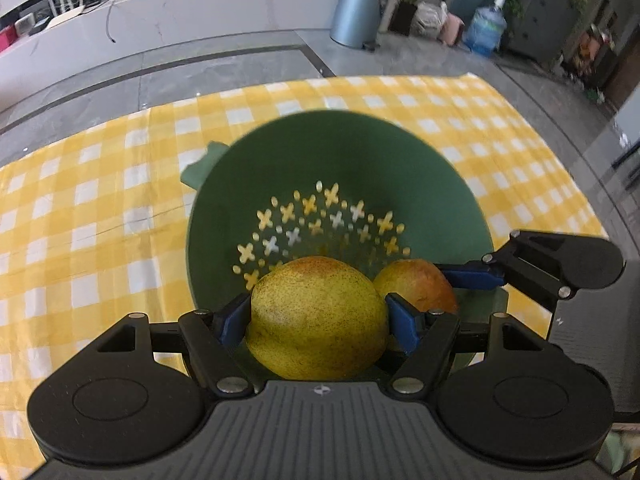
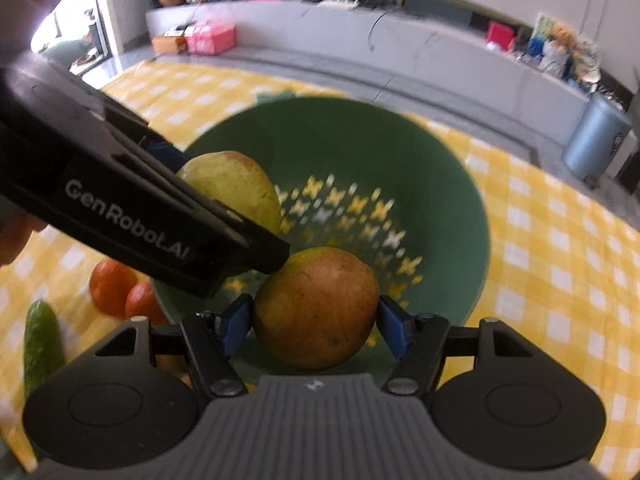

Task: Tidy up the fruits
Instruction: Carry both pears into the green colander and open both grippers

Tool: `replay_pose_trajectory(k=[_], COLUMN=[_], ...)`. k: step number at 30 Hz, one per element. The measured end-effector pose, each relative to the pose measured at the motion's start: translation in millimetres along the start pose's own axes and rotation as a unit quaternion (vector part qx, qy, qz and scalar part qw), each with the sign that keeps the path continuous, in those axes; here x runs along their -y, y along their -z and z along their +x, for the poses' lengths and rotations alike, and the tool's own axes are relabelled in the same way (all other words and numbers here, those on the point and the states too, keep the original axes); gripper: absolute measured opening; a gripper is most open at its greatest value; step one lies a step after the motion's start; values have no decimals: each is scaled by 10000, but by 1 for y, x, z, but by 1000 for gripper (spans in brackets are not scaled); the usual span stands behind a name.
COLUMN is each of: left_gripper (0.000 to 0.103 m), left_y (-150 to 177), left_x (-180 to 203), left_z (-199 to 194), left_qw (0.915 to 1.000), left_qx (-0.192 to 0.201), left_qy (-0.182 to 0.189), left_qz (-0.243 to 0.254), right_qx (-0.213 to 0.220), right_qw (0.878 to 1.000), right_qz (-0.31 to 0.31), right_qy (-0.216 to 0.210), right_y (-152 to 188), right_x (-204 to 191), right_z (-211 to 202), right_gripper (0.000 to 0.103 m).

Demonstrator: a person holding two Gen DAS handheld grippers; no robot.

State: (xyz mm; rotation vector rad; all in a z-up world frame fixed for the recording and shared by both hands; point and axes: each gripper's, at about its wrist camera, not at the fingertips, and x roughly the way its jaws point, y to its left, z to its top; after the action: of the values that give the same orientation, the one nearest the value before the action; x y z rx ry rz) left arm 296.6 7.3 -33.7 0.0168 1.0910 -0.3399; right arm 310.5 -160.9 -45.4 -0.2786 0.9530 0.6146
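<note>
- Yellow-checked tablecloth [image 1: 100, 184] under everything; green colander [image 1: 400, 160] sits on it, its cross-shaped holes bare at the bottom.
- My left gripper [image 1: 320, 316] is clamped on a yellow-green pear [image 1: 320, 320], held over the colander's near rim.
- My right gripper [image 2: 314, 320] is clamped on a redder pear [image 2: 320, 308], also over the colander, just beside the left one; from the right wrist view the left tool crosses in front of me.
- Step, as I judge it: both pears at drop-off, not yet set down.
- Next calls for: lower each pear into the bowl w/o knocking tools together, then let go one at a time.
- Still outside: two tomatoes [image 2: 120, 292] & a cucumber [image 2: 42, 344] near the colander's left side.
</note>
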Motion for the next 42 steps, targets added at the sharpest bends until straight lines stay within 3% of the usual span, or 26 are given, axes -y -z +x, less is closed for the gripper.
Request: replay_pose_trajectory(k=[6,14,18,24,32,42], left_gripper=[83,83,83,83,83,87], left_y=[3,1,-3,-12,-14,-12], left_x=[3,17,24,29,39,41], left_z=[-2,-6,4,22,41,44], left_qw=[9992,9964,9948,9933,9865,9845], left_qx=[-407,-812,-799,-911,-1142,-1149], left_qy=[-25,-145,-429,-429,-757,-835], left_qz=[45,186,471,566,899,1028], right_qx=[-540,-945,-1043,-1143,-1215,-1217], right_qw=[9975,9903,9917,9927,9904,9902], right_qz=[69,372,176,-42,-621,-639], right_qy=[-451,-951,-724,-385,-237,-247], right_y=[-2,-6,-15,-20,-12,-10], right_x=[2,13,14,20,15,15], right_z=[-3,-4,7,22,34,30], right_gripper=[64,64,64,64,64,64])
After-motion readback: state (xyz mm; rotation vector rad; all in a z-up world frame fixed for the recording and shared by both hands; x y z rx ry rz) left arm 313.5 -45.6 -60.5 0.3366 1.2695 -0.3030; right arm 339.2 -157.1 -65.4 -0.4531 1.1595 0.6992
